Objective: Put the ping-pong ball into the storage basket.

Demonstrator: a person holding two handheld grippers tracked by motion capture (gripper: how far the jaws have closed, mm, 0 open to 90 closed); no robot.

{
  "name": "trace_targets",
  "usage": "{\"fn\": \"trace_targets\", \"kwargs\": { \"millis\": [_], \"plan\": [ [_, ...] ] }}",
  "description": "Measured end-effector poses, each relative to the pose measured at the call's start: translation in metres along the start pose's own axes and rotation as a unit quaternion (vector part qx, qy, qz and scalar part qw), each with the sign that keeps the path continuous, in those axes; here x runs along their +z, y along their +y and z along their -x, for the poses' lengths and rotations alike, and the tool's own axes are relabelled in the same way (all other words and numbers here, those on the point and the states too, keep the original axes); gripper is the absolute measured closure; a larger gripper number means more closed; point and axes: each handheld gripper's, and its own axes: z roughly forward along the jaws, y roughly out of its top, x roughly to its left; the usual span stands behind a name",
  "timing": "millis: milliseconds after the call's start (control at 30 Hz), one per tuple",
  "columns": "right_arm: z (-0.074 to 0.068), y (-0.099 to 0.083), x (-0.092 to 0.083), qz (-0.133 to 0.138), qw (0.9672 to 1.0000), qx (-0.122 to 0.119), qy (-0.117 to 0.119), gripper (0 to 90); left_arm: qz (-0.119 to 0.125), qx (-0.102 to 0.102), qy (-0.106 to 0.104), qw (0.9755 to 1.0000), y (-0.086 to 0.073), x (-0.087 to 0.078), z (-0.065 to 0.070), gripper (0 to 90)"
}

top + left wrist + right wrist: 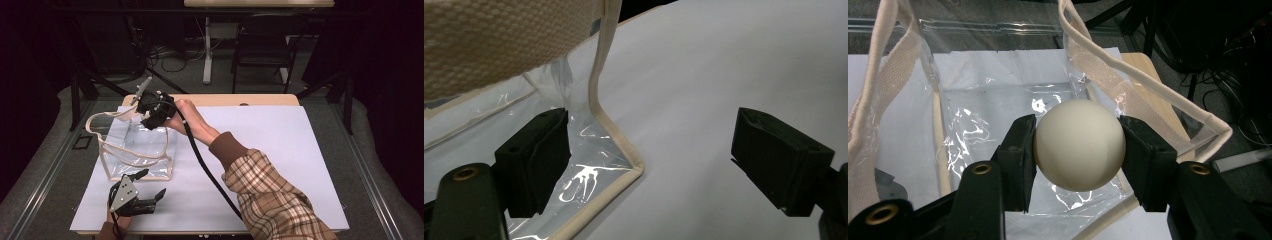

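A clear plastic bag (pixel 137 150) with cream webbing handles (pixel 1128 75) stands on the white-covered tabletop (pixel 280 150), its open mouth under the right claw (pixel 1079 145). That claw grasps a smooth, off-white ball (pixel 1079 145) above the bag. The left claw (pixel 664 160) stands released beside the bag's corner.

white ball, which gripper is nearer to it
Right. The right gripper is clamped on the ball over the clear bag; the left gripper sits open by the bag's near corner.
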Motion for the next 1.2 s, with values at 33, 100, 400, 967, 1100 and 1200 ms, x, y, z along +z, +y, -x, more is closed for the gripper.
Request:
{"fn": "trace_targets", "kwargs": {
  "millis": [33, 100, 400, 967, 1100, 1200],
  "plan": [
    [-0.001, 0.0, 0.001, -0.003, 1.0, -0.001, 0.0, 51.1, 0.0, 0.0, 0.0, 1.0, 0.0, 0.0, 0.0, 15.9],
    [-0.002, 0.001, 0.002, -0.004, 1.0, 0.0, 0.002, 51.1, 0.0, 0.0, 0.0, 1.0, 0.0, 0.0, 0.0, 15.9],
    [-0.005, 0.003, 0.009, -0.016, 0.9998, -0.009, 0.008, 51.0, 0.0, 0.0, 0.0, 1.0, 0.0, 0.0, 0.0, 15.9],
    [-0.009, 0.002, 0.022, -0.04, 0.999, -0.007, 0.018, 51.0, 0.001, 0.0, 0.001, 1.0, 0.0, 0.0, 0.0, 15.9],
    [-0.01, 0.002, 0.024, -0.047, 0.9986, -0.008, 0.02, 50.9, 0.001, 0.0, 0.0, 1.0, 0.0, 0.0, 0.0, 15.9],
    [-0.009, 0.001, 0.027, -0.051, 0.9984, -0.008, 0.023, 50.9, 0.0, 0.002, 0.0, 1.0, 0.0, 0.0, -0.001, 15.9]
  ]
}}
